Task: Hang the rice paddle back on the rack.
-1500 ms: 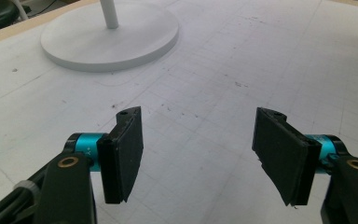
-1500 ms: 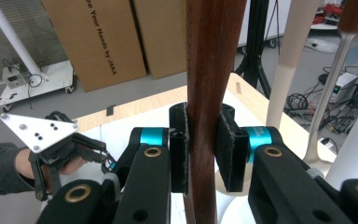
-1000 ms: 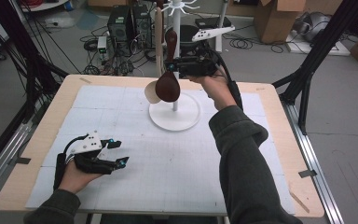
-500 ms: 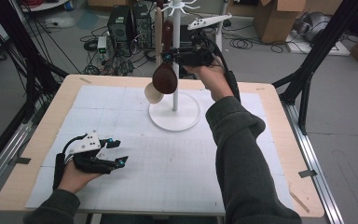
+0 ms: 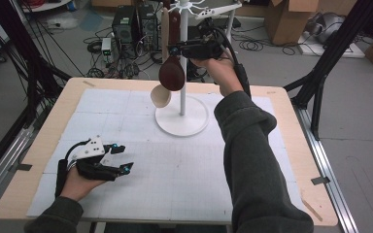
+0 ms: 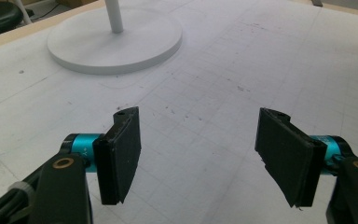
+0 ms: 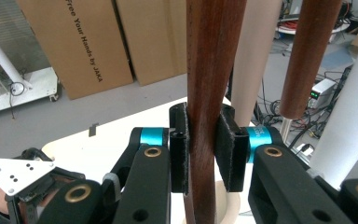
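A white stand with a round base and a pole rises at the table's far middle, hooks at its top. My right gripper is raised beside the pole, shut on the handle of a dark brown wooden spoon whose bowl hangs below. In the right gripper view the jaws clamp that dark handle upright. A pale wooden spoon hangs from the stand just left of it. My left gripper rests low at the front left, open and holding nothing, facing the stand's base.
A white gridded mat covers the wooden table. A second brown handle and the white pole stand close to the gripped spoon. Cardboard boxes, computers and cables lie on the floor behind.
My right gripper has lifted the dark spoon higher along the stand's pole and slightly farther back. The left gripper has stayed where it was, still open.
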A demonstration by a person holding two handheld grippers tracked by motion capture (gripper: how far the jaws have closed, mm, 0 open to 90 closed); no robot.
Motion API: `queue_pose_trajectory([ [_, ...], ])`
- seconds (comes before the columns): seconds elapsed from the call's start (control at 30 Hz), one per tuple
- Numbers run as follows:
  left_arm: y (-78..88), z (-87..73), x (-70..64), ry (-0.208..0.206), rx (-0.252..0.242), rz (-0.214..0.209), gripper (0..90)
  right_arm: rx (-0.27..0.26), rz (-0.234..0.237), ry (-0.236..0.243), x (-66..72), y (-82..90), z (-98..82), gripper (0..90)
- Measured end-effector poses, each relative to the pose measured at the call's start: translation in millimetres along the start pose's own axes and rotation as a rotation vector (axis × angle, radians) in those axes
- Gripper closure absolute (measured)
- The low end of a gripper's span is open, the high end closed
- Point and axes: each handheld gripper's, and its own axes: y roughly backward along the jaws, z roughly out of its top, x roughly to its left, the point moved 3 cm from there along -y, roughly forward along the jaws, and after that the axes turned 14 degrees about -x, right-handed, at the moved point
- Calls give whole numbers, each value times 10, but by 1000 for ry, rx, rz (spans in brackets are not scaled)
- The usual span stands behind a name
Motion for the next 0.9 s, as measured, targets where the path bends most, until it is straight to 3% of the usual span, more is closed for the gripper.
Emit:
queue_pose_trajectory([
  [0.43,5,2,-6,0,-3,-7,316,-7,-28,-24,-98,-6,-21,770],
  [0.9,5,6,-6,-7,-7,-8,315,-30,-67,-24,-65,31,-25,694],
])
